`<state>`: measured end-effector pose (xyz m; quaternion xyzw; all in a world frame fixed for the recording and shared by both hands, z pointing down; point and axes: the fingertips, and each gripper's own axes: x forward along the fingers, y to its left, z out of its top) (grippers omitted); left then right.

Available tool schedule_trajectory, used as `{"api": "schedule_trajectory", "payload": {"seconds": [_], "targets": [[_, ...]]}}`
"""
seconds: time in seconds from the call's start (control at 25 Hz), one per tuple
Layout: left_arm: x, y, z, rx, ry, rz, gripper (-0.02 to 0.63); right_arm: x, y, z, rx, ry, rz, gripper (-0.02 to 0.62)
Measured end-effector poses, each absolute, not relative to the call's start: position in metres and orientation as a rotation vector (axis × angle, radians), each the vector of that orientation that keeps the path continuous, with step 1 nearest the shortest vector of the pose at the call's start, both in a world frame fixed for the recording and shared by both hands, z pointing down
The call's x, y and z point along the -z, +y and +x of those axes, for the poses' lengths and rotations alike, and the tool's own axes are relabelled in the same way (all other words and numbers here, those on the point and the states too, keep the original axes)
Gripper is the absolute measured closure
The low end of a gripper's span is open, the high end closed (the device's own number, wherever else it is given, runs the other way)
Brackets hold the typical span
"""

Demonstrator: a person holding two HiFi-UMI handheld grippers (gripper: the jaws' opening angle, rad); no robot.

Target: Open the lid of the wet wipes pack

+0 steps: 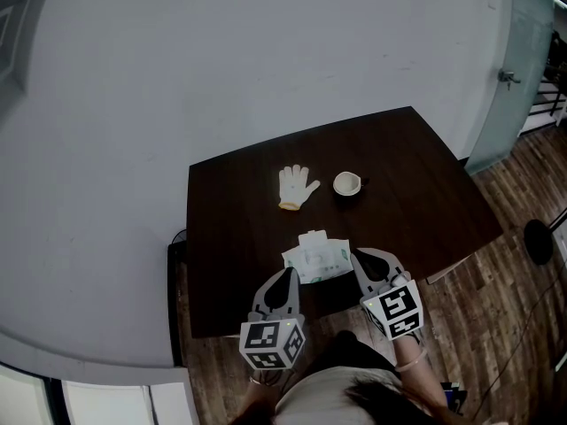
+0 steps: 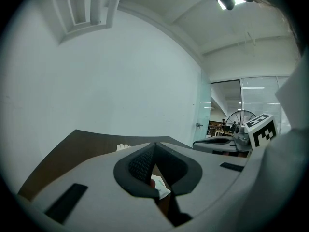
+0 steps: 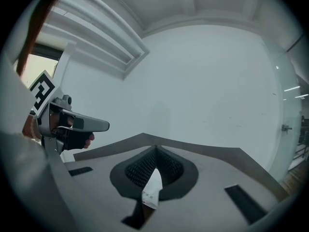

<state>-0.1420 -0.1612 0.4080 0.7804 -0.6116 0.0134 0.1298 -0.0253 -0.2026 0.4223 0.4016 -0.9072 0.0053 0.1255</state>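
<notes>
Dark desk (image 1: 230, 237) set against a grey wall. The wet wipes pack (image 1: 317, 259) is clamped at its left edge by the closed left hand-held gripper (image 1: 289, 273) and at its right edge by the closed right hand-held gripper (image 1: 357, 258). Its pale green print is too small to be read. A white glove (image 1: 295, 187) and a cup (image 1: 346, 184) are seen beyond both.

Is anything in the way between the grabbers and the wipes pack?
Nothing visible. The left gripper and right gripper are both at the pack, with their fingers pinched on its left and right edges. The glove and cup lie farther back on the table, apart from it.
</notes>
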Motion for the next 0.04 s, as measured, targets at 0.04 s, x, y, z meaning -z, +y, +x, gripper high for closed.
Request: {"api": "schedule_trajectory", "payload": {"seconds": [0.04], "targets": [[-0.4087, -0.1626, -0.1417, -0.042, -1.777, 2.266, 0.592, -0.4228, -0.2042, -0.0249, -0.016, -2.644, 1.17, 0.588]]}}
